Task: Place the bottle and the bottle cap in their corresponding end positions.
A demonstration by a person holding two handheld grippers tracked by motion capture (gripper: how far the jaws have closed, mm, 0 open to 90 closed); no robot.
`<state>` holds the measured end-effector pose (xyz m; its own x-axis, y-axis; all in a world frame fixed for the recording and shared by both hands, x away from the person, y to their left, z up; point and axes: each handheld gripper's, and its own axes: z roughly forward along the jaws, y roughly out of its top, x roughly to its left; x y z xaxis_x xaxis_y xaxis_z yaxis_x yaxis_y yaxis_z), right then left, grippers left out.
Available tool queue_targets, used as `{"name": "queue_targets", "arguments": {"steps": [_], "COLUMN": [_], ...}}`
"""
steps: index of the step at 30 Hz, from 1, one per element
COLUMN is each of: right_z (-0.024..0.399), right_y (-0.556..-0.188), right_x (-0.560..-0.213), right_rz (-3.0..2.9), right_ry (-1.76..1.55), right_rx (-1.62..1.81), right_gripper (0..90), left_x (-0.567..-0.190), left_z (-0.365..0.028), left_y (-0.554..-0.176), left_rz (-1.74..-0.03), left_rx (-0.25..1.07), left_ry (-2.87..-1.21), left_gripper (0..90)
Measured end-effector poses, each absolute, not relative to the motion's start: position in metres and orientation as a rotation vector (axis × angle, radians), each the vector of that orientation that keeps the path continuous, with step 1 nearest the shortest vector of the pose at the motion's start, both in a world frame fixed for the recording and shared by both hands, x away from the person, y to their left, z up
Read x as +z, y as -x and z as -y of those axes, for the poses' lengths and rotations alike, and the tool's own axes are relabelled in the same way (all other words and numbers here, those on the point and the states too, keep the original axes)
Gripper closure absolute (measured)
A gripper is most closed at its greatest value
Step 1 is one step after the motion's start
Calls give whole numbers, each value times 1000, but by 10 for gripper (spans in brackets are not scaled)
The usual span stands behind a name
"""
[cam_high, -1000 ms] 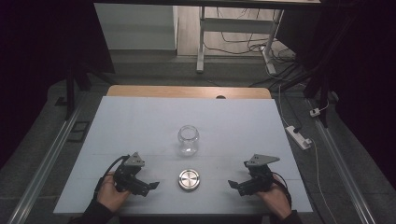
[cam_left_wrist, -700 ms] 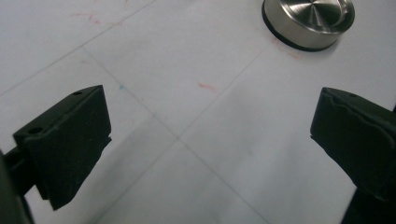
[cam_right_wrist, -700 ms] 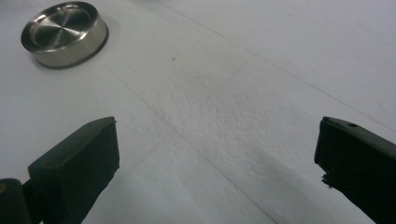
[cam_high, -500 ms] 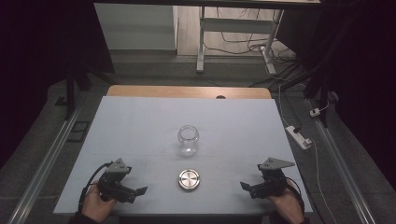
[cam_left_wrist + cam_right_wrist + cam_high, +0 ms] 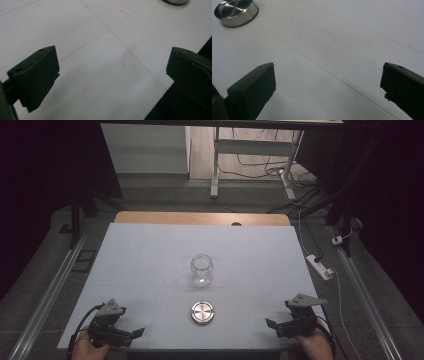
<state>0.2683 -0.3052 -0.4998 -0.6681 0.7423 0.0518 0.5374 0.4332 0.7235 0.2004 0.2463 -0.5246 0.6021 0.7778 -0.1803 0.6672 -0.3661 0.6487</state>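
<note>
Both grippers have drawn back toward the near edge of the table (image 5: 150,250) since the earlier pictures — a second ago they flanked the metal lid closely, and now they sit out at the near corners, well apart from it.

The left gripper (image 5: 134,333) rests at the near-left corner in the person's hand, its jaws spread wide and holding nothing. The left gripper view (image 5: 112,72) confirms that wide gap: bare white tabletop lies between the jaws, the table's near edge cuts in dark at the lower right, and just a sliver of the metal lid (image 5: 175,2) peeks in at the top.

At the centre, the metal lid (image 5: 202,312) lies flat on the table, unmoved, with the clear glass jar (image 5: 201,270) standing upright just behind it, mouth uncovered — the jar appears in the high view alone.

The right gripper (image 5: 272,325) sits at the near-right corner, jaws likewise wide apart and empty. The right gripper view (image 5: 328,85) shows the metal lid (image 5: 236,12) more fully, brushed top and rim, far off at the upper left.
</note>
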Motion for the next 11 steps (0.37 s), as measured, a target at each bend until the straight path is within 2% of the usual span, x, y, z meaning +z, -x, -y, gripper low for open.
{"name": "queue_targets", "arguments": {"steps": [11], "right_z": [307], "right_y": [-266], "right_x": [-499], "right_rz": [-2413], "right_ry": [-1112], "right_rx": [1069], "right_gripper": [0], "left_x": [-524], "left_z": [-255], "left_y": [-192], "left_rz": [-1166], "left_rx": [213], "left_ry": [-2097], "left_gripper": [0]}}
